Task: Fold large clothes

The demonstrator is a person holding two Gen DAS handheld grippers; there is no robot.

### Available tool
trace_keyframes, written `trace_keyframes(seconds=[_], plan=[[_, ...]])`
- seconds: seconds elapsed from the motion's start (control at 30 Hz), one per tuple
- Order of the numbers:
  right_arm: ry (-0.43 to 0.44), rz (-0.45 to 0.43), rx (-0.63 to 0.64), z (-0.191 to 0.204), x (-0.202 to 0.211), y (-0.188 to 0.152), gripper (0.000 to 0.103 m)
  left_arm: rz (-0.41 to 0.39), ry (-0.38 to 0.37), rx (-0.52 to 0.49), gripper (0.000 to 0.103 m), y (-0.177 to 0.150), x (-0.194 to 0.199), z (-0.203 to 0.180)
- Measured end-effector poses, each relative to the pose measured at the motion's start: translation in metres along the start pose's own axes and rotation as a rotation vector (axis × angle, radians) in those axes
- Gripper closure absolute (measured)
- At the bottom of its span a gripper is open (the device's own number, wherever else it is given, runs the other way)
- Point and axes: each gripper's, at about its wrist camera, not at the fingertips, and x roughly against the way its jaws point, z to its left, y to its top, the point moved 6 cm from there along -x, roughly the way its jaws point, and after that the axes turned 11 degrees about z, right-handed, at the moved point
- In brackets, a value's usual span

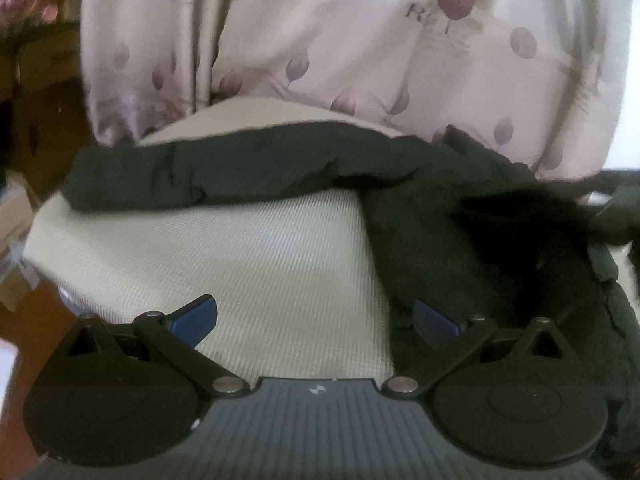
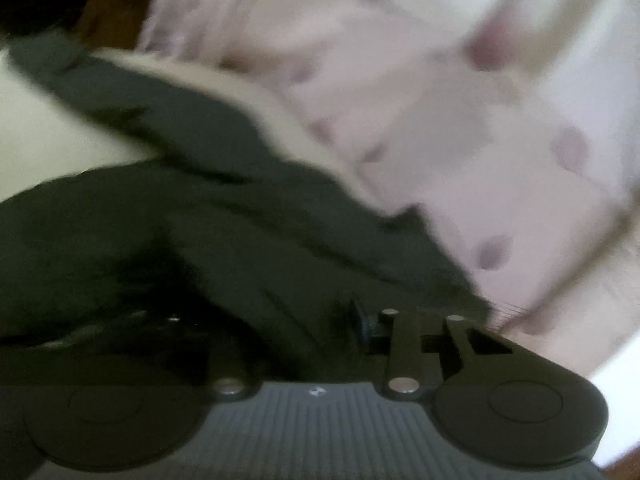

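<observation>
A large dark grey garment lies on a cream woven surface. One long part of it stretches left along the far edge. My left gripper is open and empty just above the cream surface, its right blue finger at the garment's edge. In the blurred right wrist view the same dark garment is bunched over my right gripper. Its right finger stands close to the middle, and the jaws look shut on the cloth. The left finger is hidden under the fabric.
A pale pink curtain with purple flower print hangs right behind the surface and also fills the right wrist view. Brown floor and boxes lie to the left, below the surface's edge.
</observation>
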Motion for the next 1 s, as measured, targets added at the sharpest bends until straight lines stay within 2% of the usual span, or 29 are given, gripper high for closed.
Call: trace_keyframes(seconds=[0.13,0.2,0.27,0.3,0.37,0.4,0.43,0.5,0.6,0.67,0.7,0.73,0.8,0.87,1.0], plan=[[-0.167,0.016,-0.253,-0.13,0.021,-0.043,0.085,-0.021,0.01,-0.008,0.0,0.009,0.004,-0.002],[-0.27,0.067,-0.38,-0.2,0.032,-0.088,0.085,-0.018,0.008,-0.001,0.0,0.009,0.006,-0.001],[-0.32,0.12,-0.465,-0.245,0.046,-0.129,0.085,-0.011,0.012,-0.002,0.0,0.011,0.005,-0.002],[-0.292,0.11,-0.5,-0.256,0.057,-0.146,0.085,-0.008,0.014,-0.001,0.0,0.011,0.005,-0.002],[-0.22,0.077,-0.505,-0.25,0.071,-0.156,0.083,-0.003,0.017,-0.002,0.0,0.011,0.005,-0.007],[-0.168,0.063,-0.493,-0.237,0.075,-0.154,0.076,-0.003,0.019,-0.005,0.0,0.011,0.005,-0.01],[-0.107,0.033,-0.489,-0.222,0.077,-0.148,0.055,-0.004,0.02,-0.008,0.0,0.013,0.005,-0.013],[-0.009,-0.031,-0.462,-0.188,0.077,-0.13,0.034,-0.005,0.024,-0.012,0.0,0.014,0.006,-0.02],[-0.013,-0.013,-0.485,-0.17,0.058,-0.123,0.034,-0.004,0.004,-0.021,0.0,0.012,0.013,-0.027],[-0.058,0.026,-0.575,-0.182,0.04,-0.142,0.035,-0.033,0.014,-0.041,0.0,0.009,0.023,-0.028],[-0.059,0.041,-0.622,-0.189,0.036,-0.155,0.04,-0.045,0.024,-0.049,0.0,0.009,0.026,-0.026],[-0.045,0.042,-0.669,-0.198,0.033,-0.17,0.061,-0.05,0.039,-0.059,0.0,0.007,0.028,-0.023],[-0.06,0.072,-0.749,-0.221,0.032,-0.199,0.08,-0.035,0.057,-0.062,0.0,0.005,0.026,-0.017],[-0.066,0.081,-0.798,-0.234,0.037,-0.221,0.083,-0.01,0.058,-0.045,0.0,0.003,0.02,-0.013],[0.018,0.046,-0.896,-0.256,0.05,-0.235,0.082,0.04,0.037,0.005,0.0,-0.002,0.009,-0.01]])
